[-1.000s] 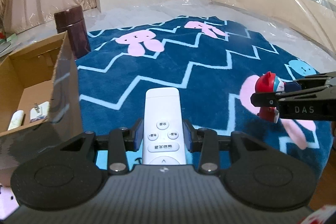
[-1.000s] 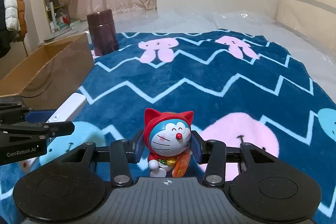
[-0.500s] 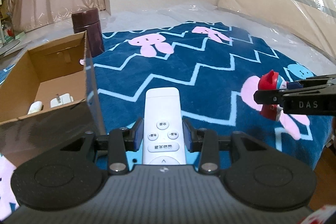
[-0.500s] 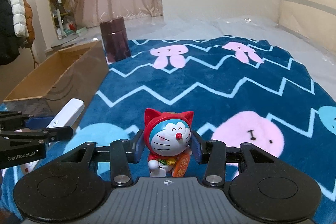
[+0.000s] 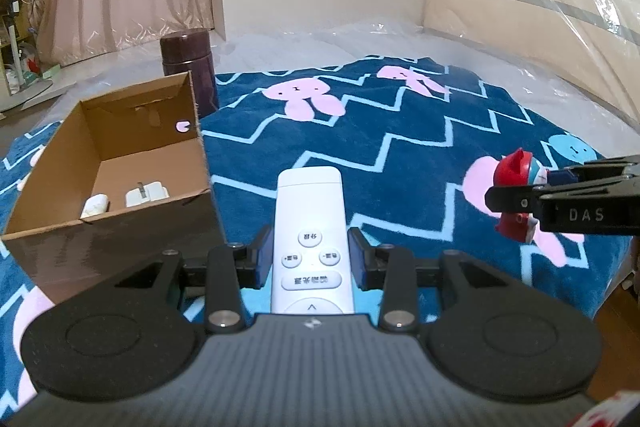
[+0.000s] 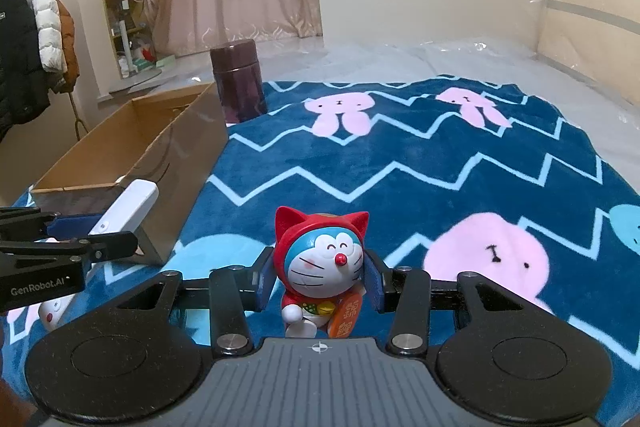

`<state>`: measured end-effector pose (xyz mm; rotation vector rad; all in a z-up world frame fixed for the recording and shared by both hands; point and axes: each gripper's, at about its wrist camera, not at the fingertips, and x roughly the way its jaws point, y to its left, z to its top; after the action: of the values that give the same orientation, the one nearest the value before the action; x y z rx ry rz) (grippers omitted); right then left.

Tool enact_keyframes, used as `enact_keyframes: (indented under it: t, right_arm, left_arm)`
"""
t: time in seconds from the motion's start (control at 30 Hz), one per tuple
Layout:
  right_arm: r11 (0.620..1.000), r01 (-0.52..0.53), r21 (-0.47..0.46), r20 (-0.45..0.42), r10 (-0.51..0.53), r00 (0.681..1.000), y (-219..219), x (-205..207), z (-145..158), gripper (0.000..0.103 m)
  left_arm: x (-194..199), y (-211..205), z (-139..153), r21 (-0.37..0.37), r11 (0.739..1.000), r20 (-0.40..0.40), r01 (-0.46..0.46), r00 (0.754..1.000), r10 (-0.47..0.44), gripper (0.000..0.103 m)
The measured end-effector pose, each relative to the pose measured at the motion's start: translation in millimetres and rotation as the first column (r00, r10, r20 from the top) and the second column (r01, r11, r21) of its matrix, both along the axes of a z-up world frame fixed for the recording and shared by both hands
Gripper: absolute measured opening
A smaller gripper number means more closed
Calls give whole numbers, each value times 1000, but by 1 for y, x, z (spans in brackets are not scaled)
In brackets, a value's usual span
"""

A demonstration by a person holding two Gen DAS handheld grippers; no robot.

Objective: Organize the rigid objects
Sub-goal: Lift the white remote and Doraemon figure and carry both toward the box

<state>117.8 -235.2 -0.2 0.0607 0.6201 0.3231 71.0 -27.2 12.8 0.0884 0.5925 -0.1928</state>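
Note:
My left gripper (image 5: 311,259) is shut on a white remote control (image 5: 310,223), held above the blue blanket just right of an open cardboard box (image 5: 52,215). It also shows in the right wrist view (image 6: 120,231), with the remote (image 6: 132,203) at the box's near corner. My right gripper (image 6: 318,277) is shut on a red-hooded Doraemon figurine (image 6: 320,259), held above the blanket; the figurine shows at the right of the left wrist view (image 5: 516,171). The box holds a white plug adapter (image 5: 146,193) and another small white item (image 5: 96,205).
A dark maroon canister (image 5: 188,67) stands behind the box on the blue zigzag blanket (image 5: 400,147). Clear plastic sheeting covers the bed beyond. A wooden headboard (image 5: 540,11) runs along the right. A coat rack and shelves (image 6: 40,39) stand at the far left.
Both grippers have risen and pulled back with their objects held. The box's inside and the items in it now show more fully in the left wrist view.

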Motion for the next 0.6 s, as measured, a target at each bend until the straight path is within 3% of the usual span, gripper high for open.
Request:
enact_keyframes:
  t: [0.6]
  right_arm:
    - [999,-34,-27,-11,34,999,37,-12,11,42]
  left_arm:
    - [-34,41,18,-8,997,23,-81,996,81,33]
